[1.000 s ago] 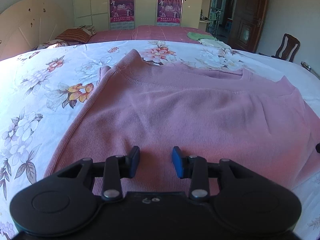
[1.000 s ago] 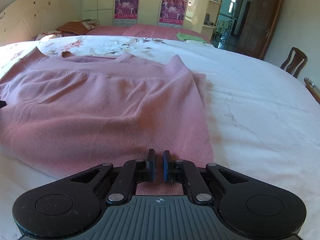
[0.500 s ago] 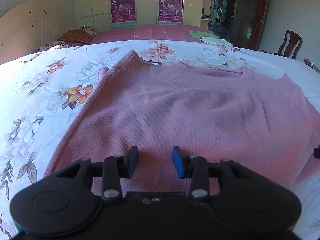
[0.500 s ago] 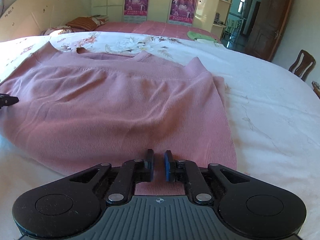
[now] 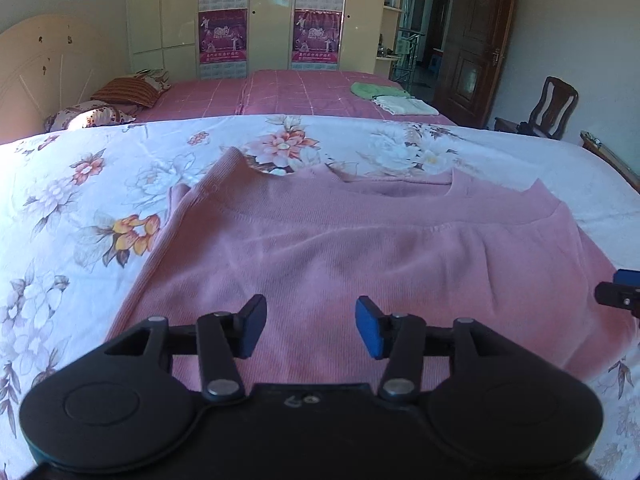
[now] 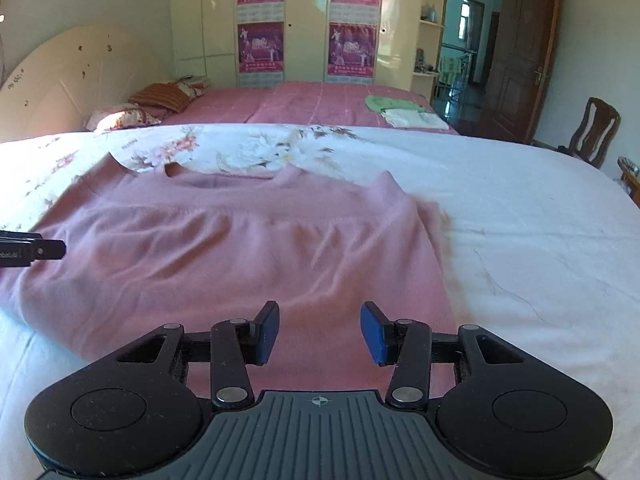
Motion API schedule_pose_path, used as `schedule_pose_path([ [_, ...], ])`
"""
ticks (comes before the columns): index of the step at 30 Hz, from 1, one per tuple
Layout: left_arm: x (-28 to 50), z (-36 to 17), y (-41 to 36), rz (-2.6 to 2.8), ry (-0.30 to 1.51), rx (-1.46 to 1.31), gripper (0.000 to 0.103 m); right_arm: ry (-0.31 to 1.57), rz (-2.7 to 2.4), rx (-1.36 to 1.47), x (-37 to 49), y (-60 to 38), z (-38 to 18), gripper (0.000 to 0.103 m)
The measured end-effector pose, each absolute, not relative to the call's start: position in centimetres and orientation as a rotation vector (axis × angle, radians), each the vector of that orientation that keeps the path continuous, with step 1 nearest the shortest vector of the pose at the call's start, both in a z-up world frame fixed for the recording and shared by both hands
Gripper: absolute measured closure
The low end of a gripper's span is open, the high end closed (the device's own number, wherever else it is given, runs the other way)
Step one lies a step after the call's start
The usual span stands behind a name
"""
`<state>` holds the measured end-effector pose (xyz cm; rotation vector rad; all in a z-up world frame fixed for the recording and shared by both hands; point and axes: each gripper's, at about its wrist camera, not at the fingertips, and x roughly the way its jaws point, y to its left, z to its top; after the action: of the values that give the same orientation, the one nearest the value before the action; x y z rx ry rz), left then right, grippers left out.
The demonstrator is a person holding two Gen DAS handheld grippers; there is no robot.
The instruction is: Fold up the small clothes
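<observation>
**One pink sweater on the flowery bed, two grippers with nothing in them**

This is a bedroom with a tall pale wardrobe [image 5: 256, 20] at the back. One flowery sheet [image 5: 80, 184] covers the near bed. One pink sweater [image 5: 360, 248] lies flat in the middle of that sheet. It is folded, and its neck hole points toward the wardrobe.

Past the sweater there is a second bed with a dark pink cover [image 5: 304, 92]. Two folded cloths sit on that cover, one green [image 5: 374, 90] and one white [image 5: 404, 105], touching each other. Two pillows [image 5: 120, 98] lie at its left end. Four purple posters [image 6: 260, 46] hang on the wardrobe doors. One wooden chair [image 6: 596, 132] stands far to the right of the sweater, near a brown door [image 6: 520, 52].

The left gripper [image 5: 311, 326] hangs over the near edge of the sweater. Its jaws have just been opening, and no cloth is between them. The right gripper [image 6: 319, 333] hangs over the sweater's near right corner. Its jaws have just been opening too, and they pinch nothing.
</observation>
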<state>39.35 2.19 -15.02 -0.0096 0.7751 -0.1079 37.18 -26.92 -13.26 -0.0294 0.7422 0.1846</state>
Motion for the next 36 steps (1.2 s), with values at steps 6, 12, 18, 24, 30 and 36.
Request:
schedule_pose_path([
  [6,43.5,-16.7,0.7,-0.091,0.773,0.045,0.055,0.748,0.244,-0.045,42.8,-23.1,-15.4,0.057],
  [12,47.3,-18.8,1.7,-0.035,0.806,-0.014,0.049,0.798,0.225,-0.022,49.1,-23.3,-18.4,0.057],
  [18,50.1,-19.1,1.6,-0.002,0.790,-0.013,0.046,0.763,0.228,-0.022,52.0,-23.1,-18.6,0.057],
  [24,50.0,-18.2,1.4,0.025,0.796,-0.040,0.048,0.756,0.234,0.024,52.0,-23.7,-17.4,0.057],
  [30,44.0,-16.4,0.9,-0.037,0.786,-0.027,0.045,0.719,0.326,-0.026,46.0,-22.8,-14.9,0.057],
  [36,41.2,-18.3,0.4,-0.033,0.811,-0.016,0.037,0.776,0.318,-0.109,42.9,-20.3,-17.5,0.057],
])
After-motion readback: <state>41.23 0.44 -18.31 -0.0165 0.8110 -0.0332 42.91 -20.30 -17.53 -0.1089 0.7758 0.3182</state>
